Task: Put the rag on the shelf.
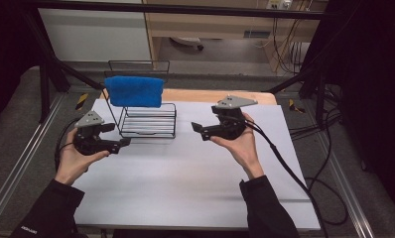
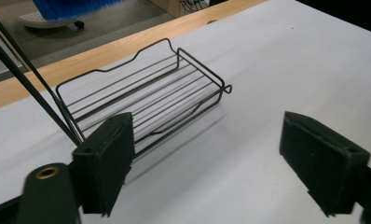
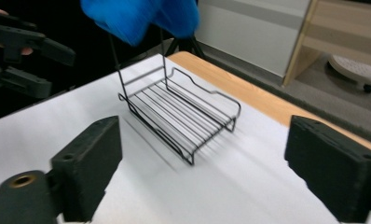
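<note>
Here, a black wire rack point(image 1: 148, 120) stands at the far left of the white table point(image 1: 195, 183), a blue cloth point(image 1: 134, 91) draped over its top bar. Left gripper point(image 1: 117, 135) (jaws apart, empty) hovers just left of it; right gripper point(image 1: 199, 130), also gaping empty, hovers to its right.
</note>
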A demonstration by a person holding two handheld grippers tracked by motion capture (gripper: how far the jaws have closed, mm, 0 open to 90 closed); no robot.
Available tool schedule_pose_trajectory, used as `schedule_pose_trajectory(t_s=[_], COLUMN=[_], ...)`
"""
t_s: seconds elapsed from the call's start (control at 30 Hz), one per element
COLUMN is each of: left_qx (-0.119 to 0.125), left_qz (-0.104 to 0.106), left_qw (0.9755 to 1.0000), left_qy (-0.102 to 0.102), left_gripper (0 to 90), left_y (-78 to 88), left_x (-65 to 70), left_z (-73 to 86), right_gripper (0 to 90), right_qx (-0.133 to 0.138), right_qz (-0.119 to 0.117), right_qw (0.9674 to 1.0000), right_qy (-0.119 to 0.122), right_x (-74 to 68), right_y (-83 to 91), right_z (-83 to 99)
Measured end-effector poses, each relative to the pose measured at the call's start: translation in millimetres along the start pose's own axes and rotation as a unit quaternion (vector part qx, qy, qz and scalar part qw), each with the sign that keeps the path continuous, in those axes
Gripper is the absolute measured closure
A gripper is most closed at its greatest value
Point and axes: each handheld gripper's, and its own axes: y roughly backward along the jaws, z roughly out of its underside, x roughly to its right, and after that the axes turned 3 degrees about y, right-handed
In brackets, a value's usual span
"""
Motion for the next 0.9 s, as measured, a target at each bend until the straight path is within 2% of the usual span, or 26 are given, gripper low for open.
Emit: schedule_pose_trajectory(t_s=[0.1,0.27,0.53,0.7,0.83,0.9], left_qx=[-0.005,-0.011,-0.017,-0.027,-0.031,-0.029], left_qz=[0.001,0.01,0.024,0.035,0.032,0.032], left_qw=[1.0,0.9999,0.9994,0.9989,0.9989,0.999], left_qy=[0.001,0.008,0.016,0.018,0.017,0.015], left_gripper=[12.1,8.1,8.1,8.1,8.1,8.1], left_y=[-6.7,-16.0,-24.3,-25.9,-25.9,-25.7], left_x=[3.8,8.3,11.6,11.3,10.6,11.2], left_z=[11.9,31.2,64.8,86.6,93.6,95.4], right_gripper=[6.9,3.2,0.8,0.7,0.7,0.6], right_qx=[-0.001,-0.02,-0.048,-0.063,-0.079,-0.083], right_qz=[-0.007,-0.002,0.006,0.01,0.018,0.012], right_qw=[0.9999,0.9993,0.9966,0.9955,0.9935,0.9928], right_qy=[-0.012,-0.032,-0.067,-0.07,-0.08,-0.085], right_x=[6.1,14.5,27.0,34.0,39.1,40.9], right_y=[5.2,13.7,28.3,40.1,49.7,54.7], right_z=[22.1,57.2,110.4,140.1,162.3,171.8])
